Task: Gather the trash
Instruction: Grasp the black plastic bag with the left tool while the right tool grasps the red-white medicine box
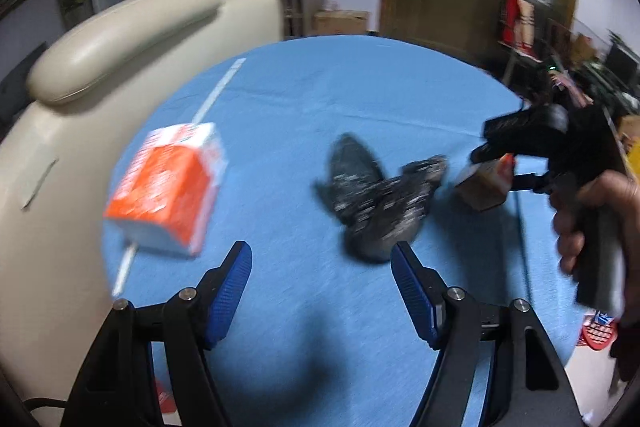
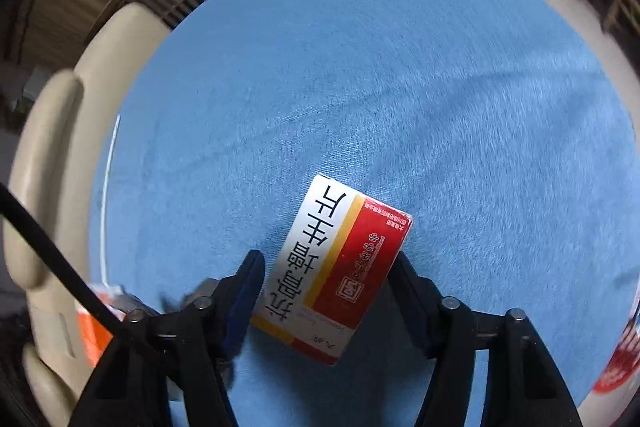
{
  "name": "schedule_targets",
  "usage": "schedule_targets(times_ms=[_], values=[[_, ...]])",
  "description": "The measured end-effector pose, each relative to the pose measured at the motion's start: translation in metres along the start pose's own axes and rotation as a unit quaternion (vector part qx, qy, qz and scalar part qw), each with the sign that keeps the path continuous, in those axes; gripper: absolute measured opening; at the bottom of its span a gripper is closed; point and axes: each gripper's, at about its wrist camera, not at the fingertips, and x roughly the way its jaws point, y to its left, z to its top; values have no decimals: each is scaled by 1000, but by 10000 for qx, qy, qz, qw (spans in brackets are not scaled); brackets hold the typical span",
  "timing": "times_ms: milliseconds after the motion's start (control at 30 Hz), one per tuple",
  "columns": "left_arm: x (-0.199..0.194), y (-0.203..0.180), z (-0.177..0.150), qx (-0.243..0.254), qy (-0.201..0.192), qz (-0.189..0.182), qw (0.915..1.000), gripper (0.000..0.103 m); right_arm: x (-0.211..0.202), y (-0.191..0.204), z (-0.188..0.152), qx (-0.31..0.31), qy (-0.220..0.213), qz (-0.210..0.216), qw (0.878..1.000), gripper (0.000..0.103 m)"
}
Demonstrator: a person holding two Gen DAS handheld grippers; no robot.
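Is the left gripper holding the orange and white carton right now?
No. The left gripper is open with nothing between its fingers, and the orange and white carton sits apart on the blue tablecloth.

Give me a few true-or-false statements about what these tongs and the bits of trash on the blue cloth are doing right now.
1. The right tongs hold a red, white and yellow box between their fingers. True.
2. The left tongs are clamped on the orange and white carton. False: they are open and empty, and the carton lies apart, ahead and to their left.
3. A crumpled black piece of trash lies on the blue cloth ahead of the left tongs. True.
4. The cloth is green. False: it is blue.
5. A cream padded chair stands at the edge of the table. True.
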Motion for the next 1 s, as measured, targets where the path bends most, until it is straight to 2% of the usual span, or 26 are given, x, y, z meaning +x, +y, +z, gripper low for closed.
schedule_targets(times_ms=[200, 367, 433, 467, 500, 533, 667, 1000], values=[[45, -28, 21, 324, 224, -675, 9969, 73, -18, -15, -17, -458, -234, 271, 9983, 60], [83, -38, 27, 378, 573, -832, 9942, 73, -53, -46, -33, -769, -498, 495, 9946, 60], [92, -37, 26, 214, 675, -1047, 9920, 62, -64, -57, -43, -852, -539, 587, 9932, 60], [96, -36, 25, 115, 776, -1077, 9911, 41, -66, -61, -47, -868, -542, 644, 9927, 60], [98, -35, 23, 80, 844, -1060, 9907, 34, -71, -68, -53, -866, -539, 719, 9922, 60], [98, -36, 23, 46, 846, -1037, 9910, 33, -74, -74, -59, -849, -542, 765, 9920, 60], [78, -37, 18, -113, 771, -1030, 9916, 18, -82, -82, -83, -919, -573, 848, 9905, 60], [-11, -59, -2, 101, 26, -609, 9981, 16, -114, -89, -123, -1241, -898, 1085, 9822, 60]])
